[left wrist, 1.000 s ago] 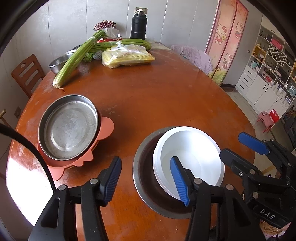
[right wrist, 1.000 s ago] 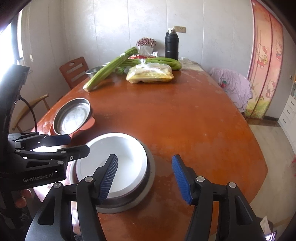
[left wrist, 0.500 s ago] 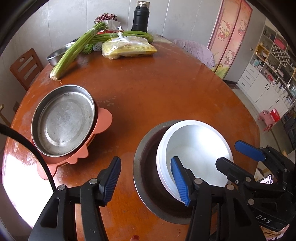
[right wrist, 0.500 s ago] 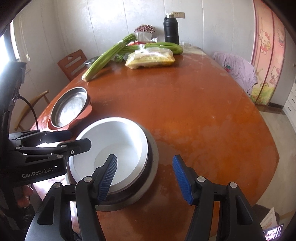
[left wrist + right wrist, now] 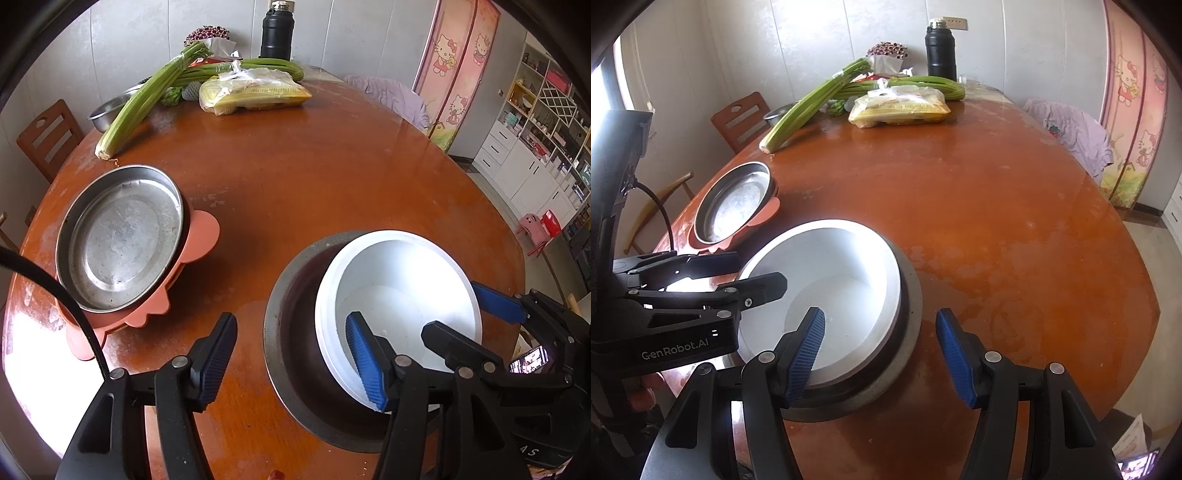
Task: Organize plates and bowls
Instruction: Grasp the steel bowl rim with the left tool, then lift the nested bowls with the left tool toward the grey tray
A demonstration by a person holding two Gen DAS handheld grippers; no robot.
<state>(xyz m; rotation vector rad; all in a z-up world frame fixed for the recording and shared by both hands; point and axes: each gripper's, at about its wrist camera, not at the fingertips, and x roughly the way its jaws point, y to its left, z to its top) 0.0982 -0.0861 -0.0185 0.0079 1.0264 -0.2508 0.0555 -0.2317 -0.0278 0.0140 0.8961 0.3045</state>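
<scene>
Both grippers straddle the stacked bowls' rims at lower frame: left gripper just widening, right gripper released, white bowl nested in steel bowl. Next: back clear.

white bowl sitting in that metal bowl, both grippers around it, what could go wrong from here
1. The white bowl sits off-centre in the metal bowl, leaning toward one side. Closing on a rim could tip or jam it.
2. The left hand-held gripper, whose jaws have just been opening, and the right hand-held gripper each straddle the rims on opposite sides; uneven pulls might drag both bowls across the table.
</scene>
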